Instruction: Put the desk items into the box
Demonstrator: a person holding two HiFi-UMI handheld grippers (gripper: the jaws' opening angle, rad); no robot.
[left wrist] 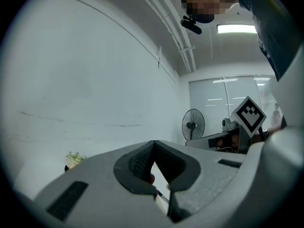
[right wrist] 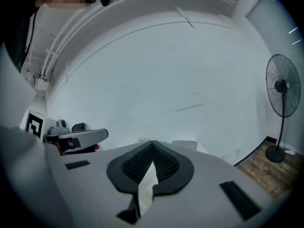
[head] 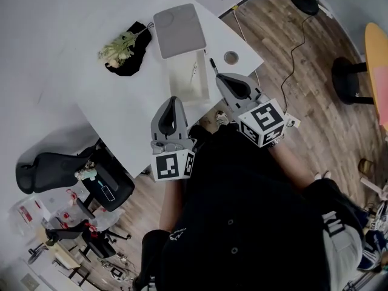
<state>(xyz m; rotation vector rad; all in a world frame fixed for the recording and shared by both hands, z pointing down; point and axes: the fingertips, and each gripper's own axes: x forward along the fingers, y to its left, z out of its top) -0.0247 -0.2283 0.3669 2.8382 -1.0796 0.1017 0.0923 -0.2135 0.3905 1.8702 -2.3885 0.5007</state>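
— When everything is looked at from above, what is seen as the biggest thing?

— A big white desk (head: 121, 102) is seen. A black chair (head: 54, 168) is parked by its near-left edge.

— What is laid on the desk?

— A flat grey lid (head: 179, 30) is laid at the far side. Right beside it, on the near side, the open white box (head: 182, 83) is set. A thin thing is seen inside the box, but it is too small to be made out. To the left, well apart from the box, a little green plant (head: 121, 44) is laid on a black cloth (head: 130, 62).

— Where are the grippers held?

— The left gripper (head: 174, 100) is held at the near edge of the desk, just beside the box's near-left corner. Its fingers are pressed together at the tips, and nothing is held between them. The right gripper (head: 220, 77) is held just beside the box's right side. Its fingers are pressed together too, and nothing is held.

— What small things are seen outside the box?

— A dark pen (head: 213, 66) is laid on the desk just right of the box, near the right gripper's tip. A small round thing (head: 231, 57) is set near the desk's right corner.
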